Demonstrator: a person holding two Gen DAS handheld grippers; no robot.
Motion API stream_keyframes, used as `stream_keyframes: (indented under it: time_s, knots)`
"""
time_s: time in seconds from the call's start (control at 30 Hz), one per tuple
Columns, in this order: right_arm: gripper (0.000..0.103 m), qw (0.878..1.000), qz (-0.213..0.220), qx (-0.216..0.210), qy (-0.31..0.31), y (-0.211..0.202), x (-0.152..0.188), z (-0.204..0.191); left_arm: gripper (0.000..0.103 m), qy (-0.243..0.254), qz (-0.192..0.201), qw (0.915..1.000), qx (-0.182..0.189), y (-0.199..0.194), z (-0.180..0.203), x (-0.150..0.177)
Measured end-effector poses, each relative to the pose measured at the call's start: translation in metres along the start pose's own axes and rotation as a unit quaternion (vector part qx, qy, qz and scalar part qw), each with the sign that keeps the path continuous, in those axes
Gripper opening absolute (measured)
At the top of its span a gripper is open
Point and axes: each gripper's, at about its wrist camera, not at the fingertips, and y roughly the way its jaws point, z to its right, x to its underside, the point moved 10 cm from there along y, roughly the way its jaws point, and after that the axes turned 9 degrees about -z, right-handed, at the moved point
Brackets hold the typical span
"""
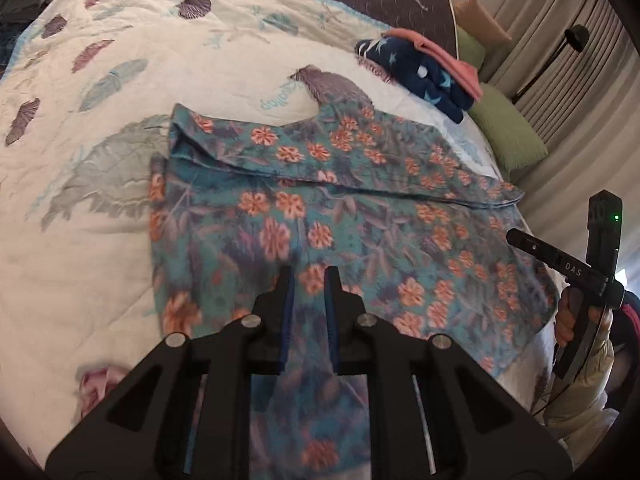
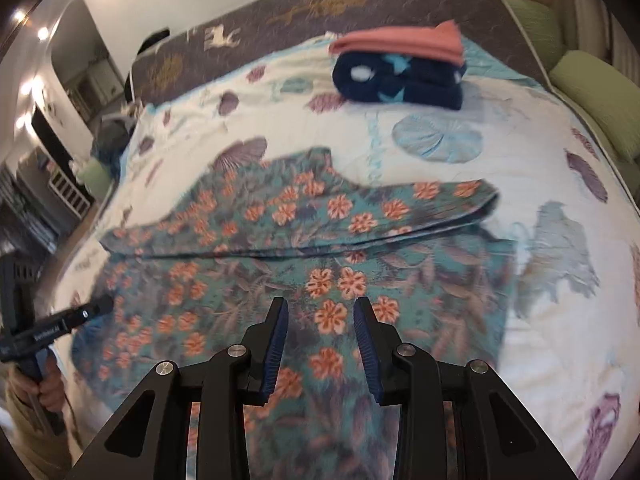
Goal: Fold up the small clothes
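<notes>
Bedspread [image 1: 100, 208] under blurred floral garment [image 1: 360, 232]

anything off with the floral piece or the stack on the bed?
Nothing damaged or spilled. The floral garment lies partly folded: the far flap's edge runs slanted across it rather than square, and its near part hangs over the edge of the bed. The folded stack, pink piece on the navy star one, looks tidy.

White letters "DAS" stand on the right claw's [image 1: 516, 238] black bar.
</notes>
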Motion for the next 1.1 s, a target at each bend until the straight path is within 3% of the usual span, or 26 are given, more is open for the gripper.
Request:
stream_keyframes:
  time_s: [0.37,0.47,0.57,0.63,0.73,0.8,0.93,1.07,1.1]
  knots:
    - [0.037,1.0,-0.02,0.014,-0.014,0.03,-0.041,0.014,0.015,-0.006,0.036,0.9989,-0.031,0.009,-0.023,-0.074]
    - [0.037,1.0,0.0,0.022,-0.009,0.027,-0.07,0.022,0.017,-0.018,0.068,0.9966,-0.042,0.003,-0.033,-0.103]
    - [0.04,0.998,0.042,0.029,0.036,0.016,-0.102,0.039,0.018,-0.037,0.104,0.992,-0.062,-0.008,-0.046,-0.125]
    - [0.045,0.995,0.069,0.031,0.072,0.005,-0.113,0.052,0.022,-0.054,0.116,0.9905,-0.05,-0.016,-0.052,-0.127]
    - [0.047,0.993,0.078,0.039,0.08,-0.002,-0.109,0.062,0.034,-0.051,0.119,0.9902,-0.051,-0.024,-0.055,-0.116]
    - [0.047,0.993,0.071,0.056,0.08,-0.003,-0.099,0.072,0.035,-0.044,0.117,0.9901,-0.063,-0.027,-0.057,-0.106]
    - [0.047,0.992,0.041,0.065,0.096,-0.002,-0.072,0.097,0.046,-0.031,0.09,0.9932,-0.067,-0.022,-0.061,-0.079]
    - [0.048,0.994,-0.003,0.029,0.109,0.013,-0.064,0.107,0.051,-0.03,0.054,0.9956,-0.071,-0.004,-0.066,-0.081]
    - [0.053,0.994,-0.003,0.017,0.11,0.015,-0.067,0.107,0.055,-0.034,0.049,0.9961,-0.066,0.0,-0.068,-0.086]
